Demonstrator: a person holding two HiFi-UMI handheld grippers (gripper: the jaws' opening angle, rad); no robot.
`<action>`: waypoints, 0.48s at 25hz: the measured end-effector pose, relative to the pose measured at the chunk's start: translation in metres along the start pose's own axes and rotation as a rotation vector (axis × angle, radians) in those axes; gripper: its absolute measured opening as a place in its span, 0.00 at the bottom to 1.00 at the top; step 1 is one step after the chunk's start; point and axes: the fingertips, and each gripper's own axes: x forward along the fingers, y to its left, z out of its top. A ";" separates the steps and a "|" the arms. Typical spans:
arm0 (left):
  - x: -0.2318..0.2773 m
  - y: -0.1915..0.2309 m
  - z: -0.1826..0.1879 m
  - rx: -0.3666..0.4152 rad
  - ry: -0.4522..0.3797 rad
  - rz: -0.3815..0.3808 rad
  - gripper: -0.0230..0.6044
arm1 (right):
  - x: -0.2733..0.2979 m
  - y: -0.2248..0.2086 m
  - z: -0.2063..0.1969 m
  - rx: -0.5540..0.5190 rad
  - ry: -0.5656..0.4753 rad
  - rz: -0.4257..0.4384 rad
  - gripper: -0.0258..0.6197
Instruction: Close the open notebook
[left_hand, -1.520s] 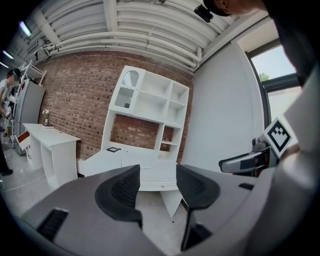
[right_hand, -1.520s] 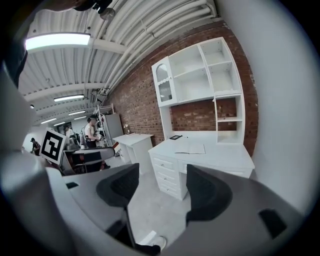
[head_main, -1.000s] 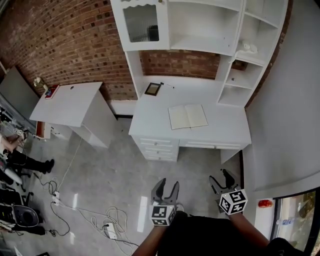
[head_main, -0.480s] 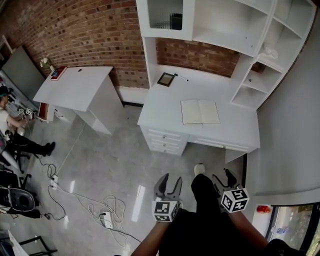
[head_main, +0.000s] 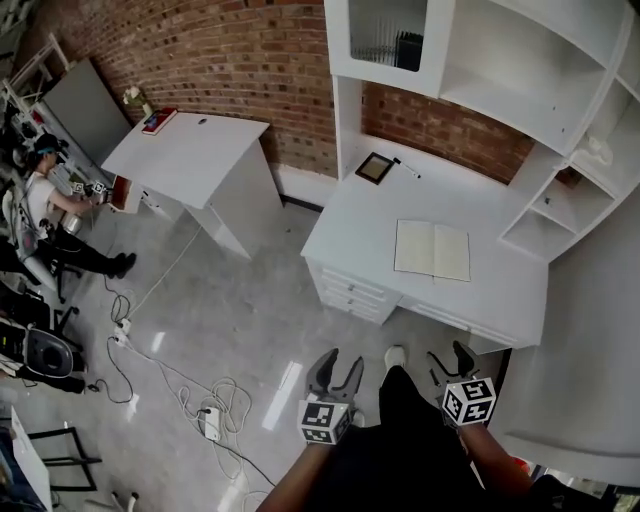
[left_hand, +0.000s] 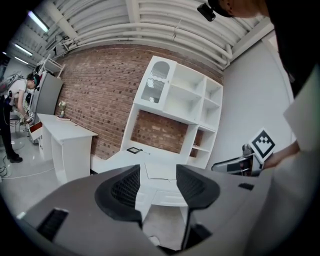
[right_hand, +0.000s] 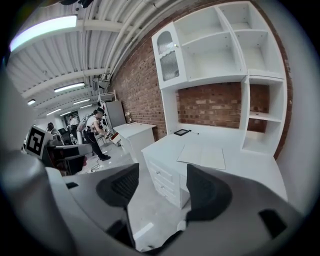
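Note:
The open notebook (head_main: 432, 250) lies flat on the white desk (head_main: 380, 225), its two pale pages spread; it also shows in the left gripper view as the notebook (left_hand: 161, 171) and in the right gripper view as the notebook (right_hand: 202, 154). My left gripper (head_main: 334, 367) and right gripper (head_main: 449, 359) hang over the floor well short of the desk. Both are open with nothing between their jaws.
A framed picture (head_main: 375, 167) and a pen (head_main: 406, 169) lie at the desk's back. White shelving (head_main: 480, 70) rises above it. A second white table (head_main: 190, 155) stands to the left. Cables and a power strip (head_main: 210, 424) lie on the floor. A person (head_main: 45, 190) works at far left.
The view has shifted: the desk and notebook now sit further right and lower in the head view. A leg and shoe have stepped forward between the grippers. Both grippers stay open.

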 end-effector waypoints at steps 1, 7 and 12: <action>0.012 0.001 0.002 -0.001 0.009 0.005 0.36 | 0.009 -0.013 0.005 -0.007 0.004 -0.001 0.48; 0.093 0.006 0.007 -0.001 0.071 0.022 0.36 | 0.065 -0.080 0.028 -0.009 0.037 0.034 0.48; 0.156 0.002 0.015 -0.012 0.104 0.042 0.36 | 0.106 -0.125 0.043 -0.112 0.070 0.075 0.48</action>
